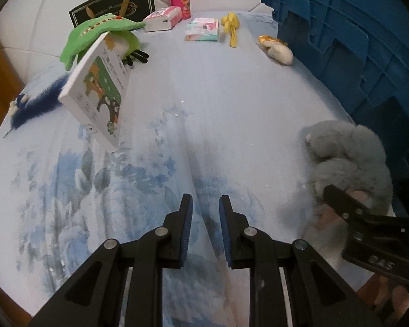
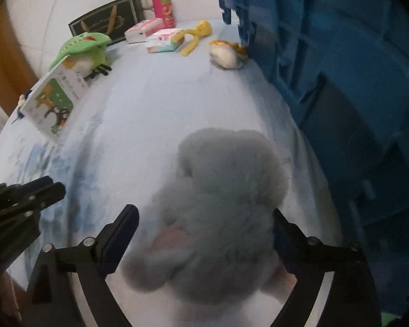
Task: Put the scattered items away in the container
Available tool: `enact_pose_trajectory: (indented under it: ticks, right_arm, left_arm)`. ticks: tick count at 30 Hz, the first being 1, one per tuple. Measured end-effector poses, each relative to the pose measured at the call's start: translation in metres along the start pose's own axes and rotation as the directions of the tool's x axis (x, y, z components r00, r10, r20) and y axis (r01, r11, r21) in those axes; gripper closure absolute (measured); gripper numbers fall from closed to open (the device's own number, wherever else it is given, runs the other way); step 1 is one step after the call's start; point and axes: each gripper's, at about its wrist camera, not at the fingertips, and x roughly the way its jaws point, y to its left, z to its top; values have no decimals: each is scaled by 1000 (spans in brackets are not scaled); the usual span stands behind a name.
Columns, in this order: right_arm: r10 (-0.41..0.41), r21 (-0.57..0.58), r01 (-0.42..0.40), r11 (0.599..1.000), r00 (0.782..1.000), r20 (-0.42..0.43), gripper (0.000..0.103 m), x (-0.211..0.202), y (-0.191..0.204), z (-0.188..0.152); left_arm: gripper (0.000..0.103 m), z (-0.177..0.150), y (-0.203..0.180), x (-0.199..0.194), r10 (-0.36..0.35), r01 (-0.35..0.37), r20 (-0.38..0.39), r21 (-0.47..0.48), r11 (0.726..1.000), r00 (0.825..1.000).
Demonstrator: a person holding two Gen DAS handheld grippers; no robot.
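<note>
Beside the crate (image 2: 340, 87), our right hand-held gripper (image 2: 204, 242) straddles the grey plush (image 2: 220, 207), jaws spread; our left hand-held gripper (image 1: 204, 229) hovers released.

A fluffy grey plush toy (image 2: 220, 207) with pink patches lies on the blue-patterned surface (image 1: 231, 109) near its right edge, just beside the tall blue ribbed crate (image 1: 354, 41). Along the far edge sit a yellow toy (image 1: 231, 27), a white-and-orange plush (image 1: 279, 50), two small tissue packs (image 1: 203, 29), and a green plush (image 1: 101, 35) with a picture book (image 1: 98, 98) propped tilted against it toward the left edge.
</note>
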Motion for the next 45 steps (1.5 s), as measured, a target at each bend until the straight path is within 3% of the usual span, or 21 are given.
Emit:
enact_pose_trajectory:
  ticks: [2, 3, 4, 6, 13, 20, 27, 30, 32, 33, 36, 40, 45]
  right_arm:
    - [8, 8, -8, 1000, 1000, -29, 19, 13, -2, -4]
    - [-10, -16, 10, 1000, 1000, -14, 37, 16, 0, -6]
    - [-13, -36, 13, 999, 1000, 0, 47, 16, 3, -7]
    - [23, -32, -23, 999, 1000, 4, 52, 13, 8, -3]
    - [136, -78, -128, 989, 984, 118, 53, -56, 44, 28]
    - [218, -159, -178, 971, 932, 291, 53, -162, 76, 67]
    - [193, -144, -140, 980, 858, 476, 53, -271, 43, 87]
    - [157, -124, -108, 986, 842, 517, 53, -301, 16, 89]
    - [166, -139, -110, 984, 844, 511, 53, -304, 7, 87]
    - [172, -149, -111, 983, 845, 506, 53, -302, 6, 85]
    - [219, -176, -154, 972, 863, 454, 53, -277, 7, 82]
    - [280, -192, -224, 956, 890, 359, 53, -226, 15, 84]
    - [325, -185, -285, 941, 914, 244, 53, -154, 32, 88]
  left_arm:
    - [83, 0, 2, 3, -6, 6, 8, 1, 1000, 1000]
    - [83, -1, 3, 3, -9, 9, 11, 0, 1000, 1000]
    - [83, 0, 5, 1, -10, 10, 15, -1, 1000, 1000]
    - [83, 4, 10, -7, -9, 9, 24, -4, 1000, 1000]
    - [83, 34, 33, -87, 7, -5, 129, -16, 1000, 992]
    - [83, 61, 46, -176, 17, -12, 274, -19, 1000, 962]
    - [83, 84, 18, -241, -18, 9, 398, 26, 1000, 917]
    - [83, 92, 10, -249, -21, 16, 408, 15, 1000, 913]
    - [82, 94, 16, -242, -2, 11, 394, -19, 1000, 919]
    - [72, 94, 22, -235, 18, -1, 374, -47, 999, 927]
    - [23, 84, 41, -202, 64, -36, 301, -98, 995, 952]
    - [20, 72, 65, -150, 126, -97, 206, -145, 985, 970]
    - [20, 66, 94, -92, 180, -158, 106, -189, 969, 978]
